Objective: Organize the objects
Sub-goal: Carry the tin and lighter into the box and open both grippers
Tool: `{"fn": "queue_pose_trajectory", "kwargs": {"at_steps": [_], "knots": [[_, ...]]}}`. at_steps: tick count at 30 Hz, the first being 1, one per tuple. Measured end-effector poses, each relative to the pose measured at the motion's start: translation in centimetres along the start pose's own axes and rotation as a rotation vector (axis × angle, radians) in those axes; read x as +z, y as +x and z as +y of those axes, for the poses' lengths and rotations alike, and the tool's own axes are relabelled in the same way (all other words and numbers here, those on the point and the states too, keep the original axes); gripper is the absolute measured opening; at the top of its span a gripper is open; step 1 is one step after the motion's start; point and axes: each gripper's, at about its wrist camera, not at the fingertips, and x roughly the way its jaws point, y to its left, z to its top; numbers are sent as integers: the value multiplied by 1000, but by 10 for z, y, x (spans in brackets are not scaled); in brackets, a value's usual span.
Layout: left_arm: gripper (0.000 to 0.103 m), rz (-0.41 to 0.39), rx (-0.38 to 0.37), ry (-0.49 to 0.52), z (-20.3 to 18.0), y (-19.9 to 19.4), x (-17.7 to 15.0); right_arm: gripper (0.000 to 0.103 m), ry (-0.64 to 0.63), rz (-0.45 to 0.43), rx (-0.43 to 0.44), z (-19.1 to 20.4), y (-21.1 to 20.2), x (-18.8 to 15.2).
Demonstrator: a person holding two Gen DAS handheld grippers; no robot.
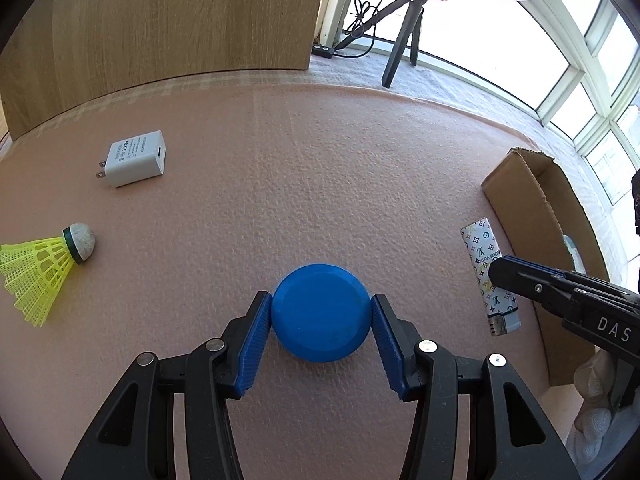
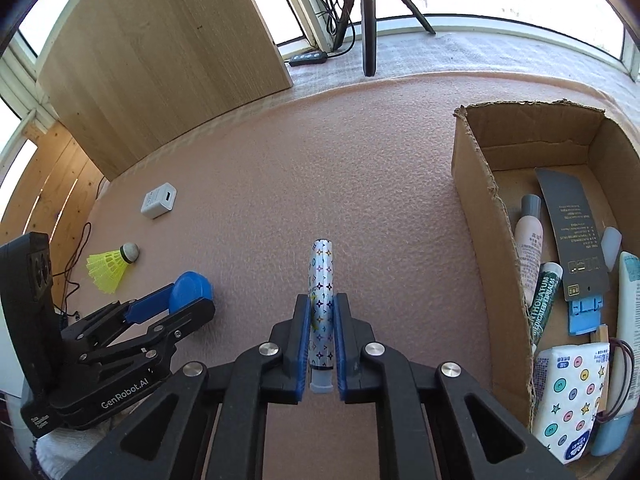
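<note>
Right wrist view, nearest first: our right gripper (image 2: 322, 344) clamps a patterned lighter (image 2: 321, 308) between its blue pads, metal end toward the camera. Beside it on our left, the left gripper (image 1: 321, 316) holds a blue round puck (image 1: 321, 312) by its rim, jaws about half spread, over the pink foam mat (image 1: 300, 168). To the right stands an open cardboard box (image 2: 476, 208), already holding a tissue pack (image 2: 568, 392), tubes and a card. Farther left lie a yellow shuttlecock (image 1: 44, 268) and a white USB charger (image 1: 134, 158), well apart. Beyond, we see a wooden board (image 2: 160, 60) and a tripod (image 2: 370, 12) at the window.
</note>
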Motion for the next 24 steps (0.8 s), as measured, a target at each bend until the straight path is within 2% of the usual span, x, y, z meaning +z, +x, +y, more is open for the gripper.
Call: {"fn": "queue_pose_trajectory", "kwargs": {"at_steps": [10,24], "knots": [[54,-47,-55,63,-44,-23,13,10,-7,-108,-2,-16,-67,-3],[54,-78,-185,221,-163,-30,30,10,105,-171,-121,-104,-136,-37]]}}
